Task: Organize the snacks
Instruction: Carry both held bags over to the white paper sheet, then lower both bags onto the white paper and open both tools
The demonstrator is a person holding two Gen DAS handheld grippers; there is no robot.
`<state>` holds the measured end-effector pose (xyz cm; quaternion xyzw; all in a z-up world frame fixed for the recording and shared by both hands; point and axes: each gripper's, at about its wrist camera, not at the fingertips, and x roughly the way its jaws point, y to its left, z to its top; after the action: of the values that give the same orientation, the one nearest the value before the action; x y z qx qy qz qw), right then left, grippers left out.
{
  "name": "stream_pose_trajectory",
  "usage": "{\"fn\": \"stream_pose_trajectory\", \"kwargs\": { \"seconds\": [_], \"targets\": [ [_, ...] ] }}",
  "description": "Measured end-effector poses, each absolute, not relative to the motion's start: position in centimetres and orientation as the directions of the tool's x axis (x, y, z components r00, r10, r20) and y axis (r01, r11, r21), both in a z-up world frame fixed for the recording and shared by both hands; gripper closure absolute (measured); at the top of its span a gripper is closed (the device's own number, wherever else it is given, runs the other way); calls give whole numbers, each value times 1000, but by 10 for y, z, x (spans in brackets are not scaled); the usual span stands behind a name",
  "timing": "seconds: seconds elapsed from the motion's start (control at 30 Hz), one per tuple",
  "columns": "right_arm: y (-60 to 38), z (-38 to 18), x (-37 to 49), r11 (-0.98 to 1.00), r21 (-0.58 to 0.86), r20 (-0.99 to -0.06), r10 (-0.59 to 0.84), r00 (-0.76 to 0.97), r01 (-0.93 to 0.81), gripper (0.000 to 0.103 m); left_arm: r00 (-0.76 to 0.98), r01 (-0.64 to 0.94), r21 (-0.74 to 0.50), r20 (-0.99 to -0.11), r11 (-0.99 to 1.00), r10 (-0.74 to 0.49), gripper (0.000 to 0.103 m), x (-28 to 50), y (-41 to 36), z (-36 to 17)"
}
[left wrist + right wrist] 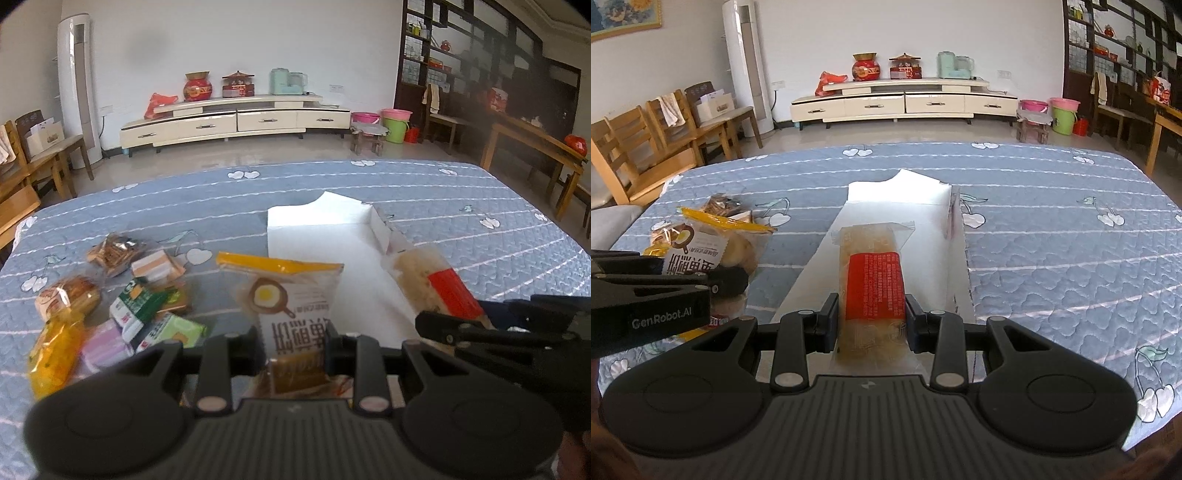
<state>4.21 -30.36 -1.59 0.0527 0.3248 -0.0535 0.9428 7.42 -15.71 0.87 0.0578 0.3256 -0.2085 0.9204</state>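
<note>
**Right wrist view: two packets held over the box**

The red-label snack [873,291] is clamped in the right gripper [871,317] above the white box [934,236], mid-surface. The left gripper [295,354] pinches the egg-print packet [291,295]. Side by side, the two could collide, or slippery wrappers slide out short of the box.

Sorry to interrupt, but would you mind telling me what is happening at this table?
A person is sorting snacks with two handheld claws. The left claw grips a fried-egg-print snack packet; the right claw grips a red-labelled pastry pack over the open white box. More loose snacks wait on the quilted cloth.
</note>
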Motion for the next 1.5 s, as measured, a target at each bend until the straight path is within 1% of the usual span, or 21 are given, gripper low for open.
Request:
{"fn": "stream_pose_trajectory", "kwargs": {
  "seconds": [0.47,1.0,1.37,1.5],
  "targets": [
    [-323,-10,70,979,69,-621,-109,776,192,60,692,462,-29,-614,887,-380,76,112,-195,13],
    [-342,-22,122,978,43,-656,-128,744,206,60,662,475,-30,-646,880,-379,76,159,-225,-3],
    [-343,-26,142,983,3,-676,-134,725,184,60,638,487,-48,-663,872,-392,76,179,-237,-17],
    [-346,-28,143,983,-6,-684,-137,717,183,60,618,505,-88,-657,859,-431,75,186,-242,-19]
  ]
}}
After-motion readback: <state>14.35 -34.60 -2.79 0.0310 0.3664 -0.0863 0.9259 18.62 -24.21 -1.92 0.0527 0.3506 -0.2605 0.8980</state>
